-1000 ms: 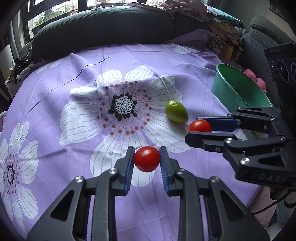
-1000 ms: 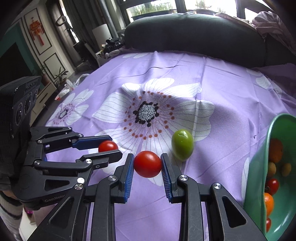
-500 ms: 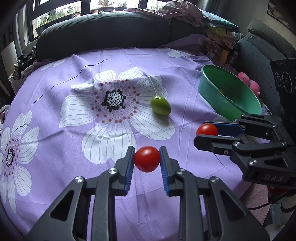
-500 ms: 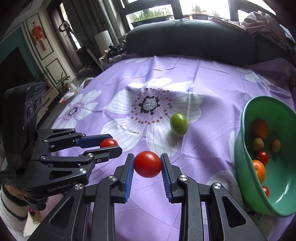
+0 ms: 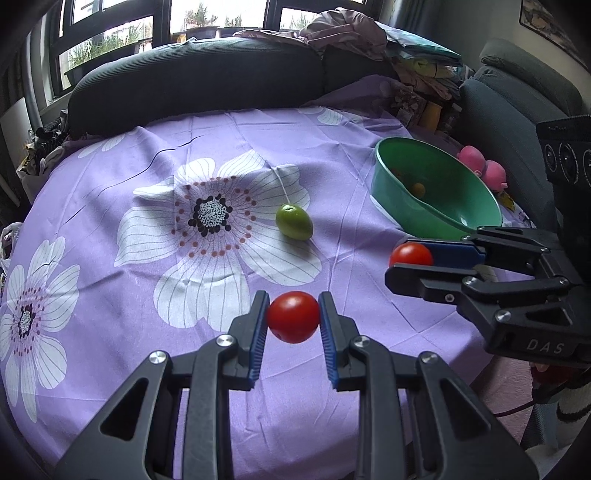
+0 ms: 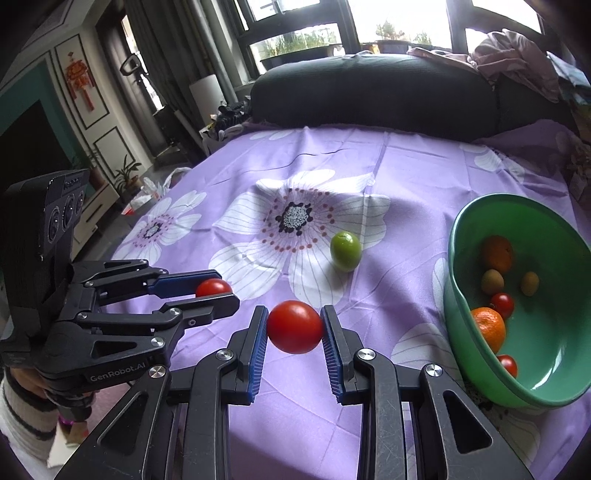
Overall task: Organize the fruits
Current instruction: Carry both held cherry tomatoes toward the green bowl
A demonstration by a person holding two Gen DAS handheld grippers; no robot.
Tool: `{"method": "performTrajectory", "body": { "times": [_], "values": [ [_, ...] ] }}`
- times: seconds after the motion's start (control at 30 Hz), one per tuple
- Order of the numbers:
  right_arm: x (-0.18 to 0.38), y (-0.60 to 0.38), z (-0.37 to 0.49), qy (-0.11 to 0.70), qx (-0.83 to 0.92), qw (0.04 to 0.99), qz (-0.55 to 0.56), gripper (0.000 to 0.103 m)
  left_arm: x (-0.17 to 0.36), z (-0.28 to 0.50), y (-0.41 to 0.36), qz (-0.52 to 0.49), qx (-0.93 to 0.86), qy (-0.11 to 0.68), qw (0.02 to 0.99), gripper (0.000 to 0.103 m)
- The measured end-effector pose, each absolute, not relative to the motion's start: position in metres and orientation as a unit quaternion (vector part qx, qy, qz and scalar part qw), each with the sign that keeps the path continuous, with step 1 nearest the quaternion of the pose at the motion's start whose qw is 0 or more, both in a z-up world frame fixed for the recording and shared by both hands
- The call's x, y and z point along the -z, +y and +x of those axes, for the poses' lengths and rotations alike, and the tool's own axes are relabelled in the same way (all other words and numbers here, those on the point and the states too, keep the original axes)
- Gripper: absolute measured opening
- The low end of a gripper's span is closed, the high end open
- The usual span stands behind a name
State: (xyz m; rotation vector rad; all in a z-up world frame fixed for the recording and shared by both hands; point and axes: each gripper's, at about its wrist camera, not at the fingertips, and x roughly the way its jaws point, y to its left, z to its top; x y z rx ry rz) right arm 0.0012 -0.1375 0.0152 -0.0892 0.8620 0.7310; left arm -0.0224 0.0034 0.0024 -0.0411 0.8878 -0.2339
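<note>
My left gripper [image 5: 293,319] is shut on a red cherry tomato [image 5: 293,316], held above the purple flowered cloth. My right gripper [image 6: 294,326] is shut on a second red tomato [image 6: 294,326]. In the left wrist view the right gripper [image 5: 408,260] with its tomato [image 5: 410,254] hangs just in front of the green bowl [image 5: 443,221]. In the right wrist view the left gripper [image 6: 214,290] shows at the left with its tomato [image 6: 212,287]. A green fruit [image 5: 294,222] [image 6: 345,251] lies alone on the cloth. The green bowl [image 6: 546,391] holds oranges, small red tomatoes and brownish fruits.
A dark sofa back [image 5: 192,85] runs along the table's far side, with piled clothes [image 5: 351,35] at its right end. Pink soft things [image 5: 484,168] lie behind the bowl. A striped sleeve [image 6: 18,417] shows under the left gripper.
Both grippers have drawn back and risen with their tomatoes still gripped. The green fruit and the bowl now sit farther off, and more of the bowl's inside shows.
</note>
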Motion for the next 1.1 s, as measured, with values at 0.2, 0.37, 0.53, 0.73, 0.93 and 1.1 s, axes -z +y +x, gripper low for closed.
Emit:
{"method": "performTrajectory", "body": {
  "times": [0.2, 0.37, 0.53, 0.73, 0.93, 1.1],
  "values": [
    [-0.021, -0.145, 0.0, 0.4, -0.345, 0.848, -0.038, 0.031, -0.006, -0.021, -0.004, -0.012, 0.117, 0.425, 0.897, 0.027],
    [-0.023, -0.148, -0.001, 0.396, -0.344, 0.851, -0.033, 0.031, -0.008, -0.02, -0.009, -0.008, 0.119, 0.424, 0.898, 0.027],
    [-0.024, -0.15, -0.001, 0.393, -0.345, 0.852, -0.029, 0.031, -0.01, -0.018, -0.012, -0.005, 0.119, 0.424, 0.898, 0.027],
    [-0.027, -0.156, -0.001, 0.386, -0.345, 0.855, -0.021, 0.031, -0.012, -0.015, -0.019, 0.0, 0.121, 0.422, 0.899, 0.027],
    [-0.032, -0.164, 0.001, 0.378, -0.34, 0.861, -0.014, 0.031, -0.015, -0.009, -0.028, 0.007, 0.129, 0.42, 0.899, 0.027],
    [-0.034, -0.173, 0.004, 0.375, -0.333, 0.865, -0.007, 0.031, -0.017, -0.003, -0.037, 0.012, 0.136, 0.417, 0.898, 0.027]
  ]
}}
